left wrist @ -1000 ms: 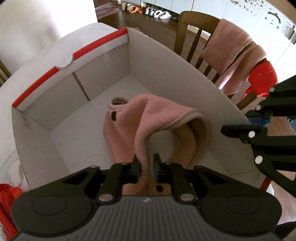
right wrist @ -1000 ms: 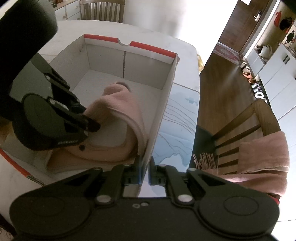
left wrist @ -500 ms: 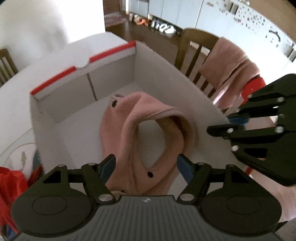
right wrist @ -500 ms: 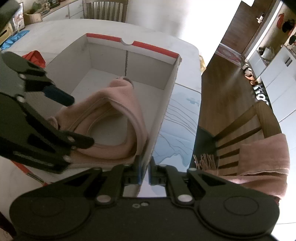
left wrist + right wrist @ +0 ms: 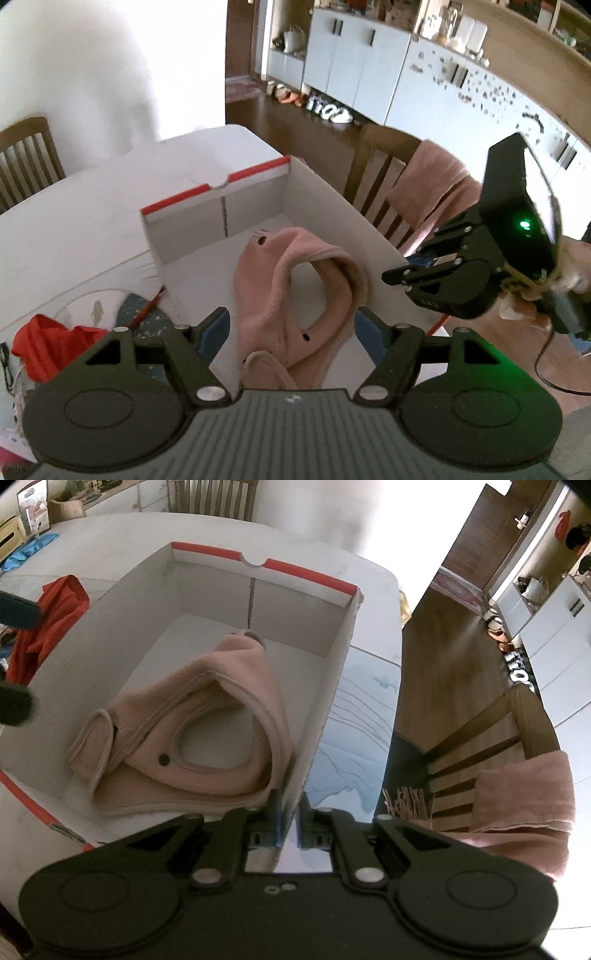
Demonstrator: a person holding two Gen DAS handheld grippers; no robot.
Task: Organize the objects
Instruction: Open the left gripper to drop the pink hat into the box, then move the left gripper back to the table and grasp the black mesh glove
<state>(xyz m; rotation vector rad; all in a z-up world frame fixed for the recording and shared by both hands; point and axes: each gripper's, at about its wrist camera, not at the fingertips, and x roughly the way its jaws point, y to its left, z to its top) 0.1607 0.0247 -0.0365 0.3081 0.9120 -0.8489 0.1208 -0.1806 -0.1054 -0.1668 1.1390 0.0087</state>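
Centrally, the left gripper (image 5: pixel 291 332) stood with jaws spread wide and empty, poised above the pink fleece garment (image 5: pixel 207 723), which lay loosely heaped inside the white cardboard box with red-edged rim (image 5: pixel 295 572). The right gripper (image 5: pixel 290 823) had its jaws pinched narrowly on the box's near side wall, apparently steadying it on the white counter (image 5: pixel 74 236). A red cloth (image 5: pixel 51 339) lay beside the box.

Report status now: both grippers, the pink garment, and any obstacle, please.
Left gripper open, above box. Right gripper shut on box wall. Pink fleece garment lying inside cardboard box, released. Red cloth outside box, not in the way.
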